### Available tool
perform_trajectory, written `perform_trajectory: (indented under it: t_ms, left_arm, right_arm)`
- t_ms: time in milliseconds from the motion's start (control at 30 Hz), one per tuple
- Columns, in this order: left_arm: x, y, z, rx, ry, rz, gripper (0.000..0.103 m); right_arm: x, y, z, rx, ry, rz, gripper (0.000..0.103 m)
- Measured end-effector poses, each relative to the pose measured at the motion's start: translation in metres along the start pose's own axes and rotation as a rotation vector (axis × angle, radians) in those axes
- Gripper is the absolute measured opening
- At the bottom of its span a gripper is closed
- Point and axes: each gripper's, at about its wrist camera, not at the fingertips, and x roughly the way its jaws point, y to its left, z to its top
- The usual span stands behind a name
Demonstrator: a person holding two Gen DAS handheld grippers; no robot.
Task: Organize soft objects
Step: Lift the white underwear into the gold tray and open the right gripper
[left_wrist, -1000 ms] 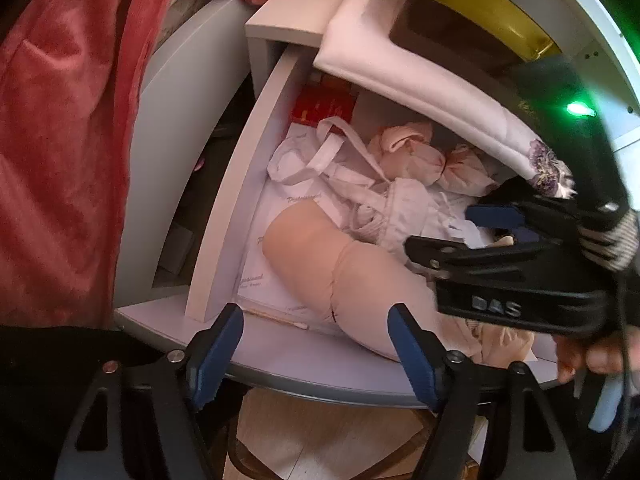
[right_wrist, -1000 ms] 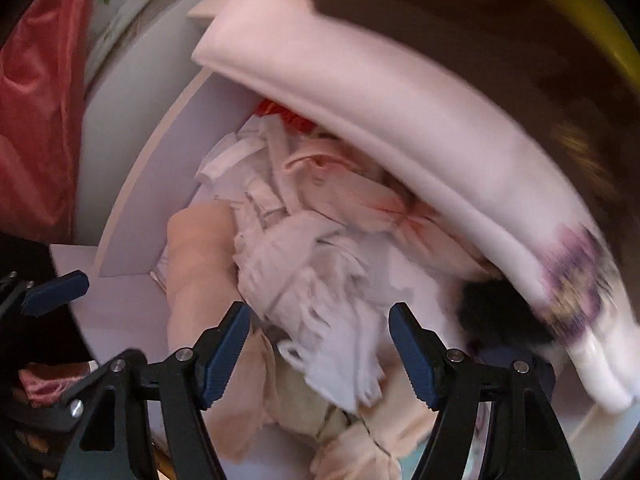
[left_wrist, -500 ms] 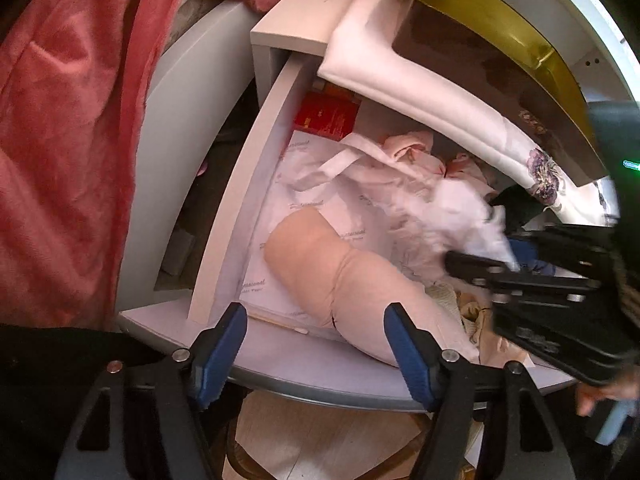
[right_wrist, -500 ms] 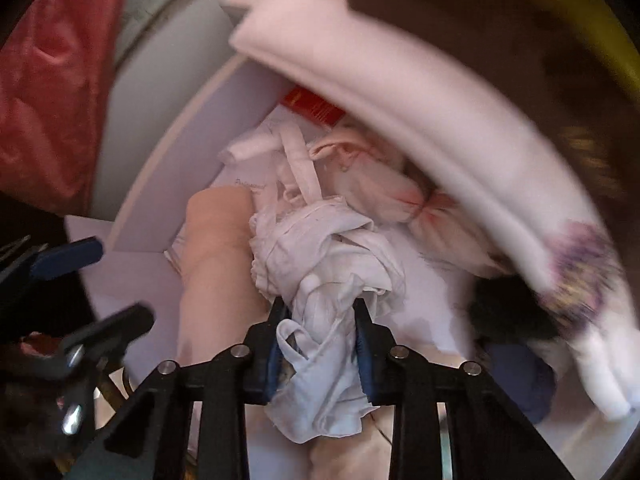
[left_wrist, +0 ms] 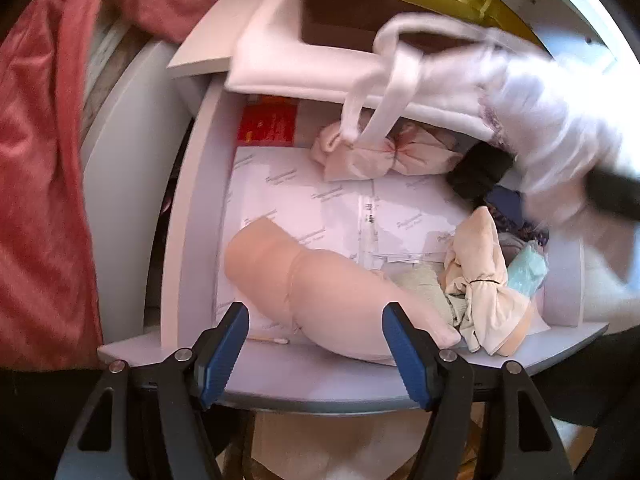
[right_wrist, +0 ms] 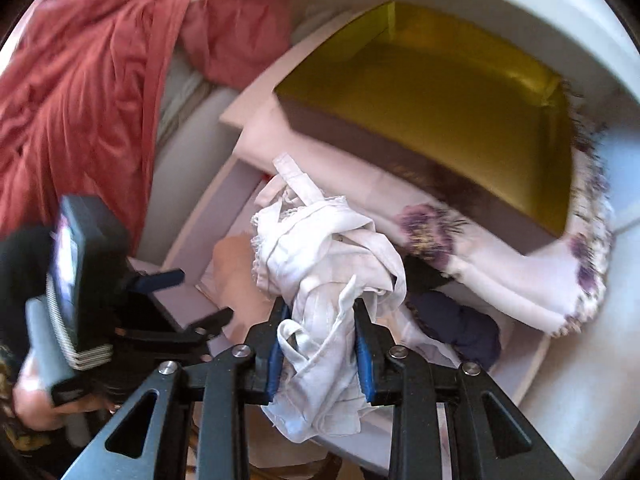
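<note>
My right gripper (right_wrist: 320, 344) is shut on a crumpled white garment (right_wrist: 328, 264), held up above the open white drawer (left_wrist: 192, 216). In the left wrist view that white garment (left_wrist: 520, 96) hangs blurred at the upper right, its straps dangling. My left gripper (left_wrist: 316, 348) stands open over the drawer's front edge, above a beige stocking roll (left_wrist: 304, 280), with nothing between its fingers. A pink tied bundle (left_wrist: 384, 152) lies at the drawer's back. A cream tied bundle (left_wrist: 484, 280) and a mint cloth (left_wrist: 528, 268) sit at the right.
A red packet (left_wrist: 268, 124) lies in the drawer's back left corner on printed liner paper (left_wrist: 320, 200). A folded white cloth with purple flowers (right_wrist: 500, 248) hangs over the drawer's back, under a yellow box (right_wrist: 460, 92). Red fabric (left_wrist: 44, 160) hangs at left.
The right gripper closed on the white garment in the drawer and lifted it up and away. The drawer's liner paper now shows where it lay. The left gripper shifted slightly.
</note>
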Motion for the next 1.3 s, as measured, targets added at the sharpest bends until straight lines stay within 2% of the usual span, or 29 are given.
perform_trajectory:
  t_ms: [200,300,433,567,867,1167,1300]
  left_arm:
    - [0.003,-0.004,0.002,0.015,0.004,-0.008,0.07]
    - [0.005,-0.004,0.001,0.014,0.012,-0.009,0.07]
    - [0.006,-0.003,0.0,0.011,0.016,-0.016,0.07]
    - [0.007,-0.002,0.0,0.003,0.019,-0.02,0.07]
    - [0.01,0.003,-0.001,-0.02,0.035,-0.036,0.07]
    - [0.016,0.006,-0.001,-0.027,0.044,-0.04,0.07]
    - [0.018,0.006,-0.001,-0.024,0.043,-0.042,0.07]
  right_arm:
    - [-0.047,-0.03,0.013,0.155,-0.15,-0.02,0.03]
    - [-0.056,-0.045,0.03,0.241,-0.224,-0.072,0.03]
    - [-0.052,-0.071,0.054,0.354,-0.269,-0.163,0.03]
    - [-0.041,-0.104,0.081,0.441,-0.267,-0.243,0.03]
    - [0.008,-0.119,0.117,0.455,-0.23,-0.37,0.031]
    - [0.036,-0.146,0.127,0.461,-0.18,-0.47,0.032]
    - [0.038,-0.153,0.125,0.454,-0.17,-0.48,0.034]
